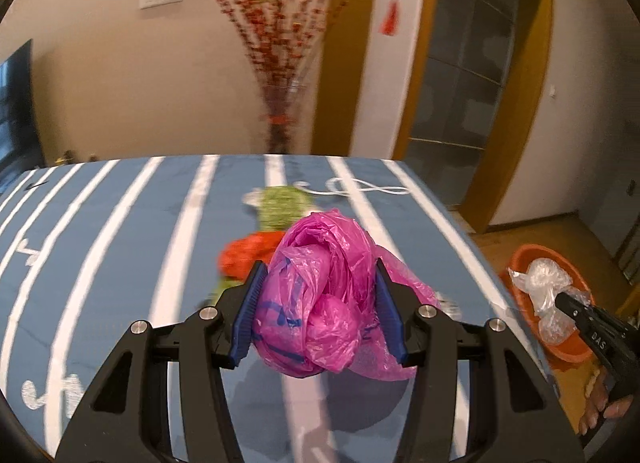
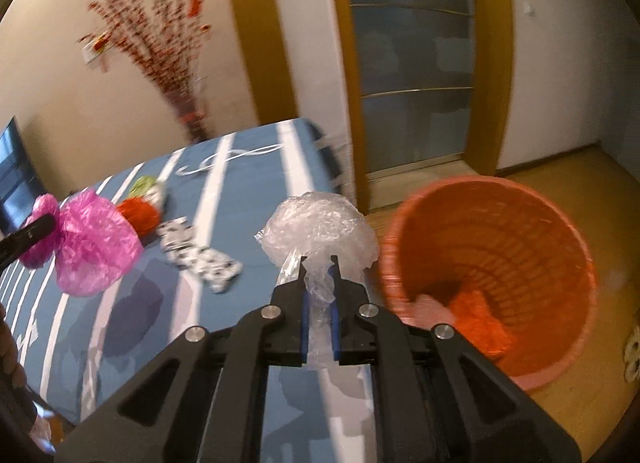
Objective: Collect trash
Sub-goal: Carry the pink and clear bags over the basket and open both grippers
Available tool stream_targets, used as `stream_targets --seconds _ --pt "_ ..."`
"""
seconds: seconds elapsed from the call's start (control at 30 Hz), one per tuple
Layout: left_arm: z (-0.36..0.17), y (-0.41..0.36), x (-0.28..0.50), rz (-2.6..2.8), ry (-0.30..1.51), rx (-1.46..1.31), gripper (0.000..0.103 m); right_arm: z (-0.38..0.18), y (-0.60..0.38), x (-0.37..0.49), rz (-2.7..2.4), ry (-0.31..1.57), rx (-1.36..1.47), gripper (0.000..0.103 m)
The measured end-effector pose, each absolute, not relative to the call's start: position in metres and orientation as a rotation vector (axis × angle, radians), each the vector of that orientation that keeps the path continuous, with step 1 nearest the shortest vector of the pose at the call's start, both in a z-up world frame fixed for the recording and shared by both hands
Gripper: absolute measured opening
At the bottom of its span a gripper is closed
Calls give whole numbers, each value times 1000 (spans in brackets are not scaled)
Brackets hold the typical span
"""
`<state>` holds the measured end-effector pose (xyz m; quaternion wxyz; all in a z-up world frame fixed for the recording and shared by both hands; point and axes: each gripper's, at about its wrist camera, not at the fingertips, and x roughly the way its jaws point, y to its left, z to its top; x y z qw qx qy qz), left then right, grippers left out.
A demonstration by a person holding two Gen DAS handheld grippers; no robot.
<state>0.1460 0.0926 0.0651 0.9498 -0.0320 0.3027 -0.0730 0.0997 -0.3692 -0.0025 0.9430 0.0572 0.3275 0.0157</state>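
Both grippers are loaded. The left gripper (image 1: 318,305) clamps a crumpled pink bag (image 1: 320,303) low in the centre of its view, lifted above the table (image 1: 120,231). The right gripper (image 2: 319,297), jaws narrow, pinches the neck of a clear bag (image 2: 320,231) at the centre of its view, just left of the orange bin (image 2: 492,279), which stands on the floor at the right. The bin already holds some orange and pale scraps. Judging by this, collection is partly done: 2 bags are in hand but not dropped. At left of the right view, a red wad (image 2: 138,215), a green piece (image 2: 144,185) and a black-and-white wrapper (image 2: 200,259) lie on the table.
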Motion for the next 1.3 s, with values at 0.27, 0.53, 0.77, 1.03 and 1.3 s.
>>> stream_targets --seconds 0.27,0.53,0.77,1.03,1.3 --pt "59 11 148 -305 638 -57 52 2 -439 83 -119 622 201 10" --pt "53 -68 147 -449 661 -34 52 1 -492 72 -228 588 247 10" --pt "41 -119 154 -527 691 -4 52 0 -524 69 -276 563 291 10" --pt "30 -162 162 -596 718 17 52 -2 -551 70 -300 540 337 10" --pt "17 -191 169 -640 744 36 52 -4 -568 77 -301 526 369 10"
